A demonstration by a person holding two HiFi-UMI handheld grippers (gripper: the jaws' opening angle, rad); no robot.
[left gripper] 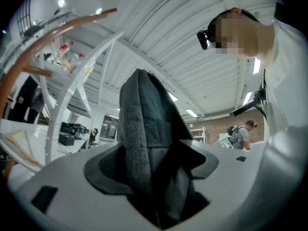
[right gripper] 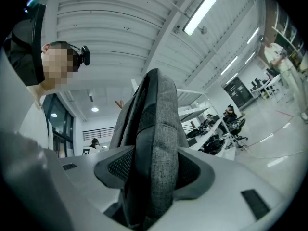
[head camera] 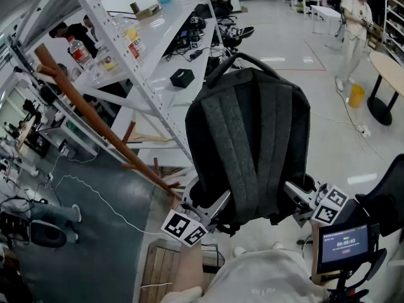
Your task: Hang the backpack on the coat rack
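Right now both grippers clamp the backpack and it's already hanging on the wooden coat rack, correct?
Not hanging yet. The left gripper and right gripper are both clamped on the backpack, but the head view shows it held beside the coat rack, not on it.

A pale, glossy floor (head camera: 297, 49) fills the upper right of the head view, crossed by a thin red tape line (head camera: 315, 55). A white metal shelving rack (head camera: 136, 74) slants across the upper left, with long white desks (head camera: 170, 27) of electronics behind it. A round table (head camera: 391, 68) and a yellow bucket (head camera: 356, 95) stand at the right edge. Overhead, a ribbed white ceiling (right gripper: 110, 28) carries a strip light (right gripper: 201, 11).
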